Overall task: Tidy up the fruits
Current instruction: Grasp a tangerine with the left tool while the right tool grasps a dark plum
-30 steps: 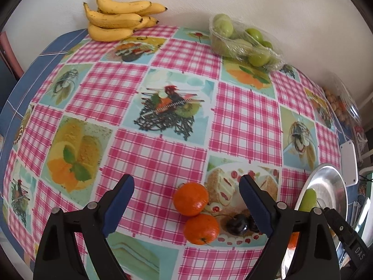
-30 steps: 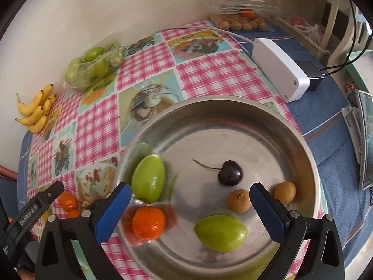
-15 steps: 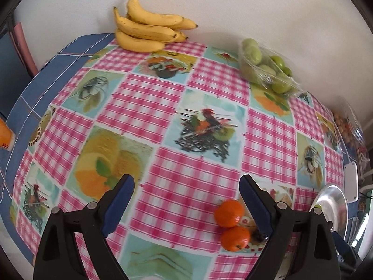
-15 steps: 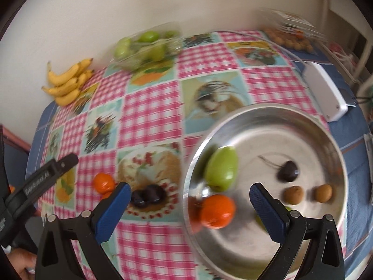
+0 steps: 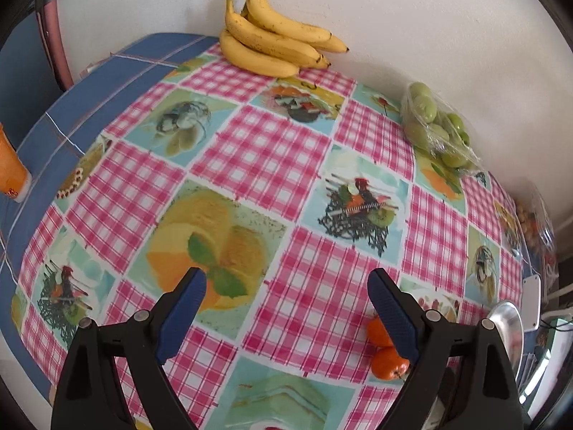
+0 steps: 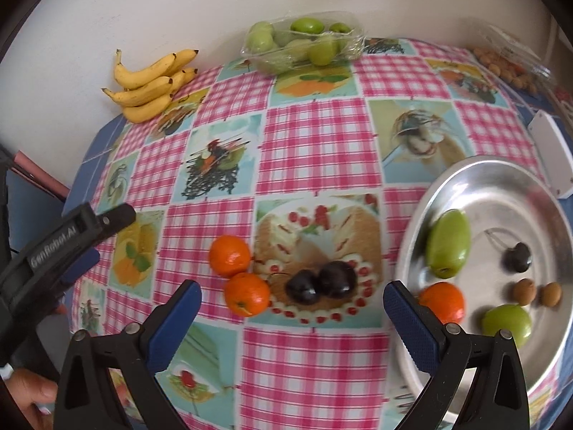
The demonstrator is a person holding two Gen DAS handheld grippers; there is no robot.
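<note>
In the right wrist view, two tangerines (image 6: 238, 272) and two dark cherries (image 6: 320, 281) lie on the checked tablecloth, just ahead of my open, empty right gripper (image 6: 292, 317). The metal bowl (image 6: 501, 175) at the right holds two green fruits (image 6: 449, 243), a tangerine (image 6: 444, 301), a cherry (image 6: 517, 256) and two small brown fruits (image 6: 535, 292). My left gripper (image 5: 286, 317) is open and empty over the cloth; the tangerines (image 5: 385, 353) sit by its right finger. It also shows at the left of the right wrist view (image 6: 64, 247).
A banana bunch (image 5: 272, 43) lies at the back by the wall. A clear pack of green fruits (image 6: 304, 44) and a pack of small brown fruits (image 6: 508, 66) stand at the back. A white box (image 6: 549, 152) lies behind the bowl. An orange cup (image 5: 10, 172) is far left.
My right gripper has swung left from over the bowl to the tangerines and cherries on the cloth. My left gripper has drawn back to the left, away from them.
</note>
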